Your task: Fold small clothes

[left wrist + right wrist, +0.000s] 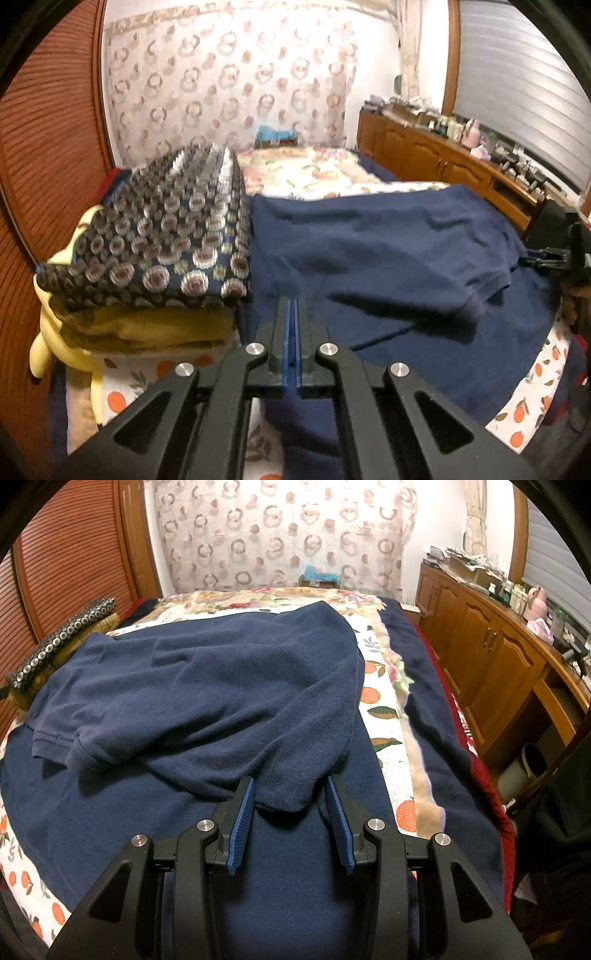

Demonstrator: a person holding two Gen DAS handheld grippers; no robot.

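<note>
A navy shirt [388, 240] [207, 686] lies spread and partly folded on a bed [384, 716], over a navy layer. In the left wrist view my left gripper [293, 301] is shut, its blue pads flush together, pinching the shirt's left edge; a taut crease runs up to the tips. In the right wrist view my right gripper [289, 779] stands partly closed on a bunched lobe of the shirt's near hem, which fills the gap between its pads. That gripper also shows as a black shape at the right edge of the left wrist view [550, 258].
A stack of folded clothes, dark patterned cloth on yellow [155, 240] [55, 642], sits on the bed's left side by a louvred wooden door [44, 147]. A wooden cabinet [498, 657] with clutter on top runs along the right. A white bin [524, 771] stands on the floor.
</note>
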